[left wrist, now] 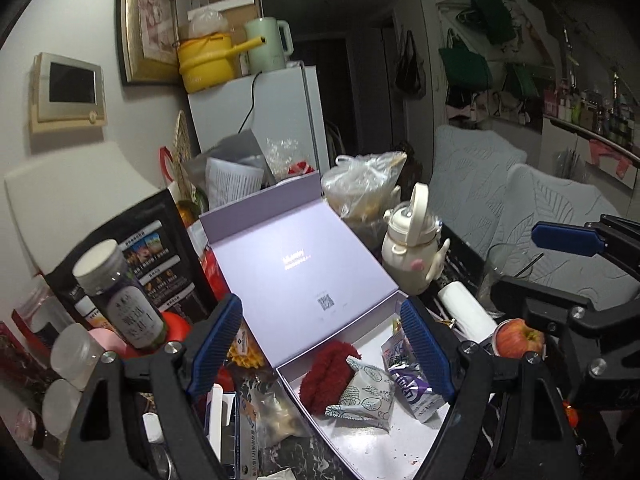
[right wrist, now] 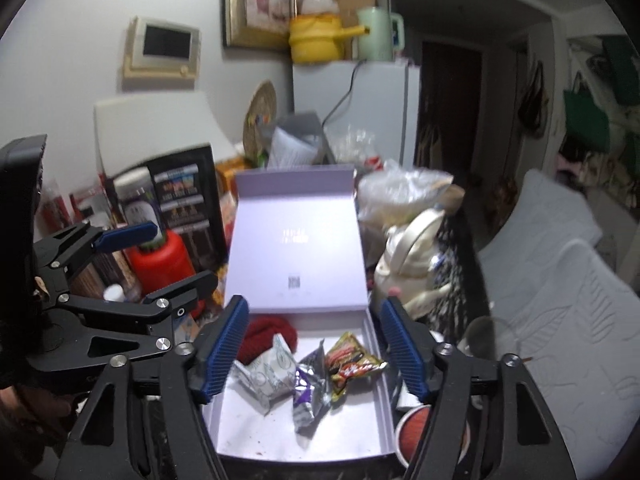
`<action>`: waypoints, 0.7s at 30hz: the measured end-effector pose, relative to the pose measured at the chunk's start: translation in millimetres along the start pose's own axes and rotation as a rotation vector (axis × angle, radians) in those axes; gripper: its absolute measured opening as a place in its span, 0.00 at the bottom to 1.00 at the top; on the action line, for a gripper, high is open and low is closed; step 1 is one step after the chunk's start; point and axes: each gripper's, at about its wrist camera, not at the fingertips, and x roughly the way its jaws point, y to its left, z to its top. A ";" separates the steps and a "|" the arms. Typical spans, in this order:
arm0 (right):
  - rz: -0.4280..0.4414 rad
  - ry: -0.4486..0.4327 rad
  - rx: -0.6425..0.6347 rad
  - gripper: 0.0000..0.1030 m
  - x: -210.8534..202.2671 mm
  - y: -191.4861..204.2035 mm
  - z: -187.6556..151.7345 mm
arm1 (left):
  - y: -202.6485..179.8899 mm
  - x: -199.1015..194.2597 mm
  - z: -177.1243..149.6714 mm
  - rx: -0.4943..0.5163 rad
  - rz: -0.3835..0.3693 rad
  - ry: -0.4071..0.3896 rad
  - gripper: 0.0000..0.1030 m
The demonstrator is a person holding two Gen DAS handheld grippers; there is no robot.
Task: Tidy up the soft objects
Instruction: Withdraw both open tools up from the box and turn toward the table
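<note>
An open lilac box (left wrist: 404, 446) (right wrist: 240, 432) with its lid (left wrist: 296, 264) (right wrist: 298, 236) leaning back holds a red fuzzy cloth (left wrist: 326, 376) (right wrist: 266, 338), a pale patterned pouch (left wrist: 366, 396) (right wrist: 266, 378), a purple-silver packet (left wrist: 412, 390) (right wrist: 308, 390) and a red-yellow snack packet (right wrist: 352, 362). My left gripper (left wrist: 320, 354) is open and empty, above the box's near left part. My right gripper (right wrist: 314, 352) is open and empty, above the box's middle. Each shows in the other's view.
A dark jar (left wrist: 120, 288), red container (right wrist: 162, 262) and black package (left wrist: 156, 248) crowd the left. A cream kettle-shaped bottle (left wrist: 412, 252) (right wrist: 408, 268), plastic bag (left wrist: 364, 184), apple (left wrist: 520, 338), white roll (left wrist: 466, 308) and a glass (right wrist: 482, 340) stand right. A sofa (right wrist: 560, 300) lies beyond.
</note>
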 end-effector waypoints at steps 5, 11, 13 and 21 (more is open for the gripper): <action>-0.045 -0.070 -0.005 0.80 -43.4 6.8 3.3 | -1.6 -35.2 4.9 0.000 -0.006 -0.054 1.00; -0.115 -0.123 -0.010 0.90 -90.4 13.2 -1.2 | -7.9 -78.8 4.9 0.023 -0.014 -0.135 1.00; -0.122 -0.131 -0.004 0.92 -102.4 14.0 -4.0 | -8.2 -92.2 4.3 0.019 -0.032 -0.150 1.00; -0.162 -0.157 0.030 0.93 -148.9 21.4 -30.5 | -17.3 -136.2 -10.8 0.035 -0.062 -0.200 1.00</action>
